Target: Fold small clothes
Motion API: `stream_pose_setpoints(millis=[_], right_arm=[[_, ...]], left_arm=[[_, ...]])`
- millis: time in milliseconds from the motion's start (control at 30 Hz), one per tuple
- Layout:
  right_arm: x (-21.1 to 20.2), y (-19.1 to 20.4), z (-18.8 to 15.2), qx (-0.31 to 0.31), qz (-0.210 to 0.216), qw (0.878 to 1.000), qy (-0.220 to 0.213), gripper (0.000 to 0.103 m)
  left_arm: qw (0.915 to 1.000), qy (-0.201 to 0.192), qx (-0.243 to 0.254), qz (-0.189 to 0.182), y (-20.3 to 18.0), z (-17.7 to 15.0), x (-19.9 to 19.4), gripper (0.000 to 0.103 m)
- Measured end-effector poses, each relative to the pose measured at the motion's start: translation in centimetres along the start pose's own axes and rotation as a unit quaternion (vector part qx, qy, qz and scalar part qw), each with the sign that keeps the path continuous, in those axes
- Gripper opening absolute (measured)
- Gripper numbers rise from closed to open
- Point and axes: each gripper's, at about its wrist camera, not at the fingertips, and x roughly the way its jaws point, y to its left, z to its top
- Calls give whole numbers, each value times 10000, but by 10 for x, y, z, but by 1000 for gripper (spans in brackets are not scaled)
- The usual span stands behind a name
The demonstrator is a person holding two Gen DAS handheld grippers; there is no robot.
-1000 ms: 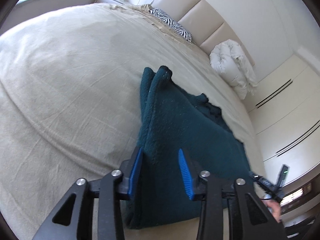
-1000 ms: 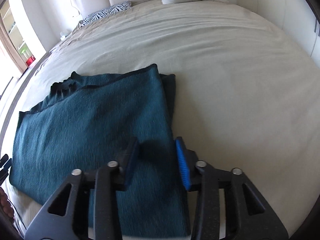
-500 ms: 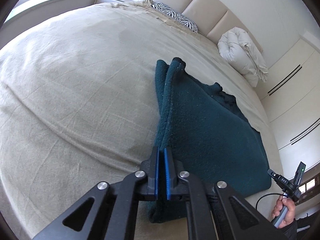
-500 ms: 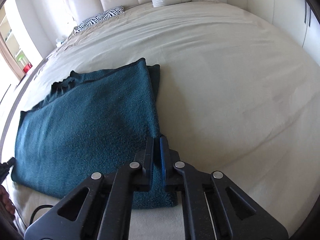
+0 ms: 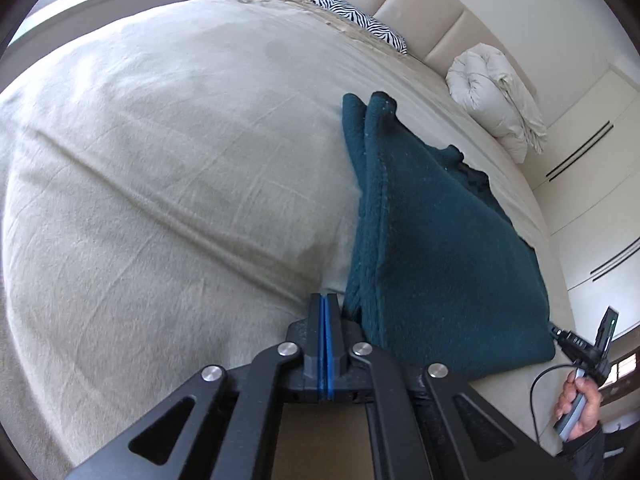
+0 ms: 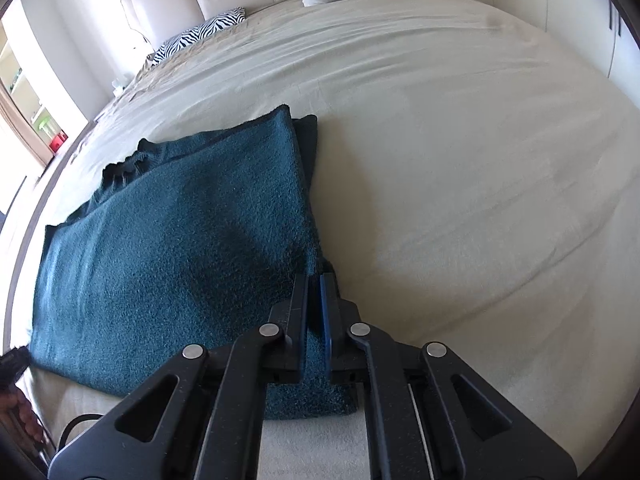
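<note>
Bed: wide bed under a creased beige sheet [image 5: 168,184] fills my view.
Headboard: padded cream panels [image 5: 424,28].
Pillows: zebra-striped cushion [image 5: 360,22], crumpled white duvet roll [image 5: 496,92].
Wall: white wardrobe doors with dark slim handles [image 5: 580,152].
Light: daylight from a window [image 6: 24,92].

The folded teal garment [image 6: 172,240] is thick, nubby knit cloth, matt and fuzzy. The bedspread [image 5: 160,160] beneath is smooth woven beige fabric, lightly creased. The headboard [image 5: 420,28] looks like padded cream leatherette. Both gripper frames are matt black plastic with shiny metal rivets.
</note>
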Motion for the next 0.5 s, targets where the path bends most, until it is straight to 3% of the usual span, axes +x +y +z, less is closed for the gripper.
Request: stream_pose_setpoints(millis=[167, 233, 333, 367, 400, 467, 500], right_arm=[[-2, -4, 3, 244, 70, 9997, 67, 7], [-8, -4, 7, 303, 0, 9995, 8, 14], [-29, 3, 14, 253, -54, 9989, -378, 39], [-37, 8, 18, 221, 10, 9982, -563, 60], [-44, 13, 22, 224, 130, 9969, -745, 70], [-51, 29, 32, 155, 571, 9934, -985, 70], [-47, 42, 40, 85, 867, 9920, -916, 70]], left_arm=[[10000, -35, 5, 31, -5, -4, -6, 2], [9996, -233, 42, 163, -9, -3, -21, 2], [9968, -713, 197, 296, -22, 10, -49, 2], [9954, -869, 291, 264, -30, 17, -55, 4], [9940, -994, 427, 167, -41, 27, -59, 9], [9921, -1048, 690, -57, -66, 46, -53, 41], [9908, -1029, 856, -182, -82, 57, -43, 46]])
